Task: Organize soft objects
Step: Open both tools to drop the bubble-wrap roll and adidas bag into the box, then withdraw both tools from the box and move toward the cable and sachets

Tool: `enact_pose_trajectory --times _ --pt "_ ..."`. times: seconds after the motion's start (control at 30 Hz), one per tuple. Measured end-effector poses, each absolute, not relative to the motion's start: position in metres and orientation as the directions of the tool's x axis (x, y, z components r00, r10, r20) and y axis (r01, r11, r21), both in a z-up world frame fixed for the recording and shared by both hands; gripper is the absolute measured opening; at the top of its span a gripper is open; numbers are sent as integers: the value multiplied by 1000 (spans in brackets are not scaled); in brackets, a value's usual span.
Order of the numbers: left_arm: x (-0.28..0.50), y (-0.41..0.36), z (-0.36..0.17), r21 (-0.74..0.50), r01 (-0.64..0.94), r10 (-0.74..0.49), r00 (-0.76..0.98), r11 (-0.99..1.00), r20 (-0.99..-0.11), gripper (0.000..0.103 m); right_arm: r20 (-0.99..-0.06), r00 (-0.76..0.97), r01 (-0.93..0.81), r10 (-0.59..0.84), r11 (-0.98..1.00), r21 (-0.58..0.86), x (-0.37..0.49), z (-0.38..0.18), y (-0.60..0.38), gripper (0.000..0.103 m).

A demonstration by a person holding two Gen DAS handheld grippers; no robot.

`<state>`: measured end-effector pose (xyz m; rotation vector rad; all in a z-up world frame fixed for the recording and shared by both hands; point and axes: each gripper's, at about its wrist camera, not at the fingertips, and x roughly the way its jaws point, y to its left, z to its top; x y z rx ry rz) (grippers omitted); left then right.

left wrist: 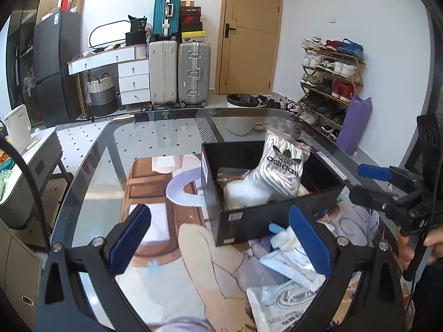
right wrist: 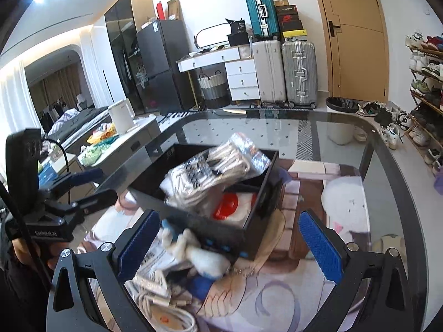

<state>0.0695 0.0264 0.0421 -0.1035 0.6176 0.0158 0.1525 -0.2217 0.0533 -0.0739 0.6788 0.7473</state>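
Readable writing: "adidas" with the trefoil on the bagged white laces [left wrist: 282, 166], which stand propped in the black box [left wrist: 249, 218] on the glass table [left wrist: 91, 171]. Other box labels and the printing on the loose packets are too small or blurred to read. My left gripper [left wrist: 220, 238] has its blue pads spread wide, nothing between them; it hangs just short of the box's near wall. My right gripper [right wrist: 229, 243] is likewise spread wide and pinching nothing. Between and below its fingers lie a white-and-blue soft item [right wrist: 193, 251] and more bagged laces [right wrist: 155, 290], on the printed mat beside the box.
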Motion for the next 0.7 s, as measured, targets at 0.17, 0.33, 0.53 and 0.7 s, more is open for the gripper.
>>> enact_pose_trajectory --times 0.17,0.33,0.53,0.7 --pt "57 27 38 -98 -49 -18 810 994 -587 101 -615 514 -653 598 738 173 140 46 -219 102" --pt "48 20 32 -78 -39 -15 802 996 -597 101 -630 499 -653 595 736 179 128 41 -221 102" --pt "41 14 29 -74 -32 -19 798 997 -602 101 -650 482 -654 588 735 180 114 34 -223 102" --pt "37 8 24 -64 -32 -14 793 997 -609 101 -683 454 -655 572 734 179 109 23 -221 102"
